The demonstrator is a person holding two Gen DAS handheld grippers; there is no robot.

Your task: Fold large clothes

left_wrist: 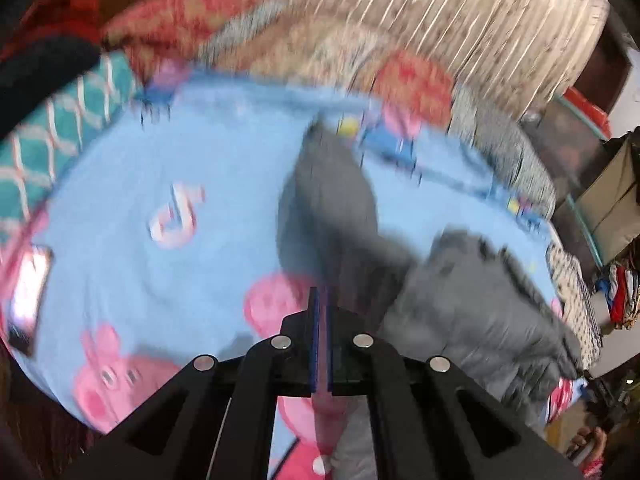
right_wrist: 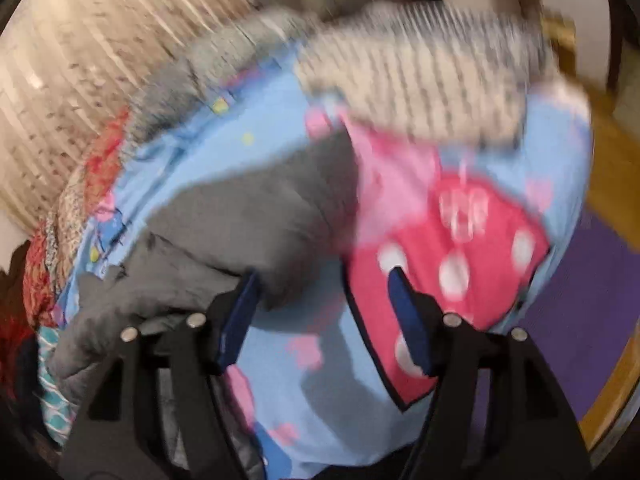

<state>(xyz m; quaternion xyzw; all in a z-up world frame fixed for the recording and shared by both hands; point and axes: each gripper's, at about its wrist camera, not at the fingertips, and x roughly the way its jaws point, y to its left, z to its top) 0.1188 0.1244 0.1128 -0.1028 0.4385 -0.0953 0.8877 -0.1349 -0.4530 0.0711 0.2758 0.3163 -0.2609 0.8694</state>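
Closest to the left wrist camera, the left hand-held gripper [left_wrist: 321,312] had its two blue pads pressed flat together, pointing steeply down over the bed, with nothing visibly pinched between them; whether a thin fold of cloth was caught below the tips could not be made out. Just ahead of it and to its right lay the grey garment [left_wrist: 460,300], one crumpled piece with a long part stretching away up the light blue cartoon bedsheet [left_wrist: 160,160].

Seen from the right wrist camera, the right hand-held gripper [right_wrist: 324,304] also pointed down at an angle, its two pads standing well apart with only bedsheet showing between them. One blue pad sat at the near edge of the grey garment [right_wrist: 248,224], though the blur hid whether it touched; the other hung over a pink spotted print [right_wrist: 460,248] on the sheet.

One striped cloth [right_wrist: 420,92] lay beyond at the sheet's far side, smeared by motion. A pleated floral curtain [left_wrist: 440,12] ran behind the bed. Both views were blurred, and the garment's kind could not be told.
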